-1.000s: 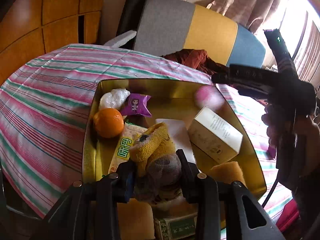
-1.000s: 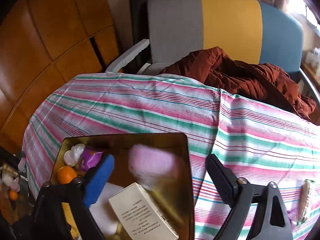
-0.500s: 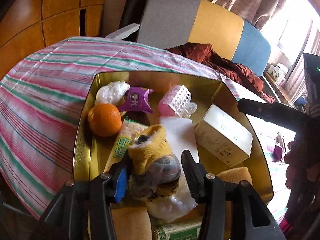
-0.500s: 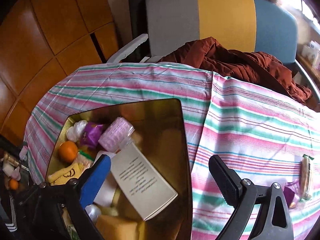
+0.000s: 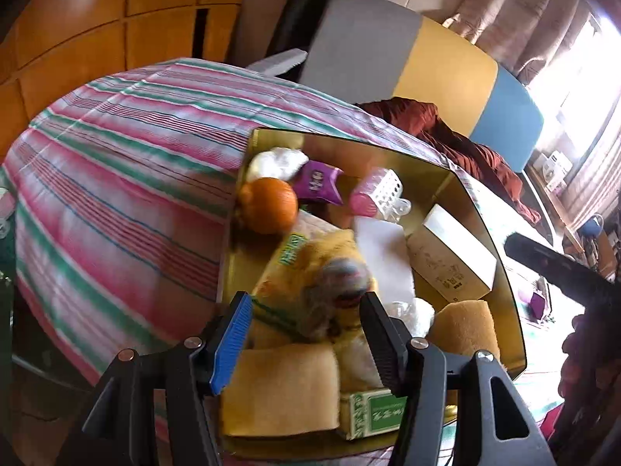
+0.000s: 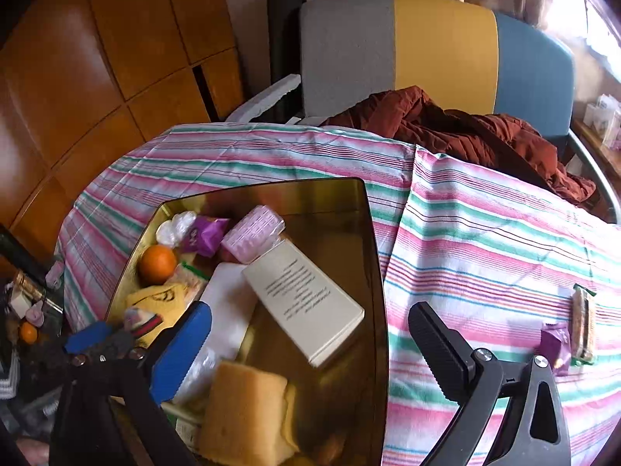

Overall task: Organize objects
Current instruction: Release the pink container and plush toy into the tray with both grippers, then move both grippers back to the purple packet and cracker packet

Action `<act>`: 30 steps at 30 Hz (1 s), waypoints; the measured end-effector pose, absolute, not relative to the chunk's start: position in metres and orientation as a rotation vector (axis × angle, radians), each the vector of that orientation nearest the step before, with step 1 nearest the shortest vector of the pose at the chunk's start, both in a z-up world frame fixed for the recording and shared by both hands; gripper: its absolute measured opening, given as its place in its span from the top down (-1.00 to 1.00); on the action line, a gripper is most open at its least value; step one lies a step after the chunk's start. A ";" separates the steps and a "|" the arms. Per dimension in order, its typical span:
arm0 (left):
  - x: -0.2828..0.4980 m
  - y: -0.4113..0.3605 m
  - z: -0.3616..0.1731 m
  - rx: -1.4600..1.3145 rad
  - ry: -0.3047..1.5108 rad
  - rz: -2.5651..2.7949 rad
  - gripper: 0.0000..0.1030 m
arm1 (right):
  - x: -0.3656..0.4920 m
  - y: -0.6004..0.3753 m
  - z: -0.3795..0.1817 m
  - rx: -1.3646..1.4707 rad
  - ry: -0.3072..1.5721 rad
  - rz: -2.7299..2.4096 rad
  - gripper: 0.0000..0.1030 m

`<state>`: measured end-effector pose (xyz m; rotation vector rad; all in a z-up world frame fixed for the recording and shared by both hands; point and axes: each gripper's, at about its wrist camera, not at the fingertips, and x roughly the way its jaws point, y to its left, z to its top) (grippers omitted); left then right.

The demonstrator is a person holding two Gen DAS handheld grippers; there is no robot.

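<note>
A gold tray (image 5: 485,229) on the striped cloth holds an orange (image 5: 268,204), a purple packet (image 5: 316,182), a pink roller case (image 5: 374,194), a white box (image 5: 450,260) and yellow sponges (image 5: 279,388). A yellow sock with a grey toe (image 5: 330,279) lies blurred on the pile, just beyond my left gripper (image 5: 306,326), whose fingers stand open on either side of it. My right gripper (image 6: 310,310) hangs open over the tray's (image 6: 372,233) right part, above the white box (image 6: 302,299), holding nothing.
A snack bar (image 6: 582,326) and a purple packet (image 6: 555,345) lie on the striped tablecloth (image 6: 465,240) right of the tray. A chair (image 6: 442,46) with a rust-red garment (image 6: 458,132) stands behind the table. A green box (image 5: 372,415) sits at the tray's near end.
My left gripper has opened and let go of the yellow sock, which now rests in the tray. The pink roller case fell from the right gripper into the tray and lies still.
</note>
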<state>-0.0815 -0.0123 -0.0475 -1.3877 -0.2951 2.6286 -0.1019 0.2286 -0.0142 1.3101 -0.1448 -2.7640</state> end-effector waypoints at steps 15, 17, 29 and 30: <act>-0.045 0.003 -0.010 -1.203 -0.118 2.762 -0.13 | -0.054 0.208 -0.014 1.251 0.039 -2.831 -0.99; -0.039 0.009 -0.006 -1.168 -0.055 2.775 -0.13 | -0.049 0.210 -0.015 1.253 0.038 -2.837 -0.99; -0.016 0.043 0.005 -1.083 0.072 2.716 -0.13 | -0.026 0.238 -0.012 1.253 -0.015 -2.903 -0.99; -0.014 0.045 0.005 -1.081 0.076 2.711 -0.13 | -0.025 0.240 -0.012 1.255 -0.019 -2.907 -0.99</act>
